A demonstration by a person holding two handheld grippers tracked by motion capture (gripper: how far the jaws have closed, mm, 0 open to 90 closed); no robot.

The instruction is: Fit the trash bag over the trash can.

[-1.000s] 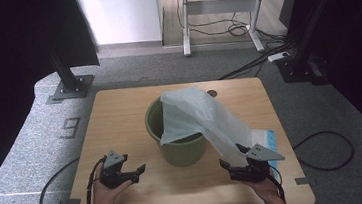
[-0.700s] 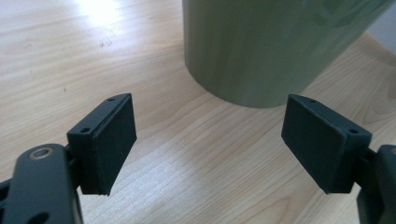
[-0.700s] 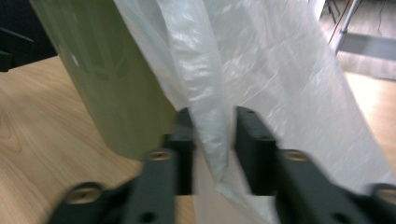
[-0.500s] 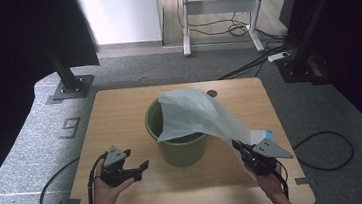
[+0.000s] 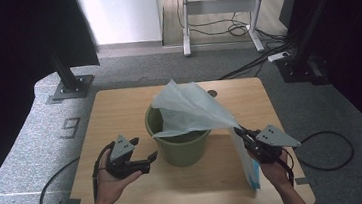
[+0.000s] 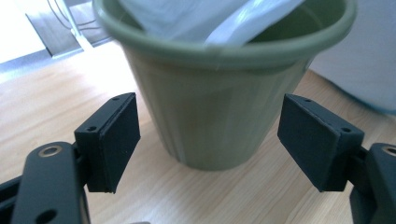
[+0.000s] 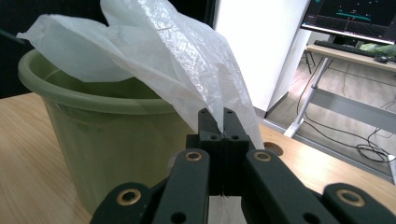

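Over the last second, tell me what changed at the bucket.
The right hand-held gripper closed on the white plastic bag's edge and lifted it, so the bag now stretches up from the green bucket. The left hand-held gripper rose slightly, open and empty. The bucket stayed put on the table.

We hold our left gripper (image 5: 147, 161) just left of the bucket (image 5: 180, 144), jaws spread wide with nothing between them. Our right gripper (image 5: 238, 131), right of the bucket, has its jaws pressed together, apparently pinching the bag (image 5: 195, 110).
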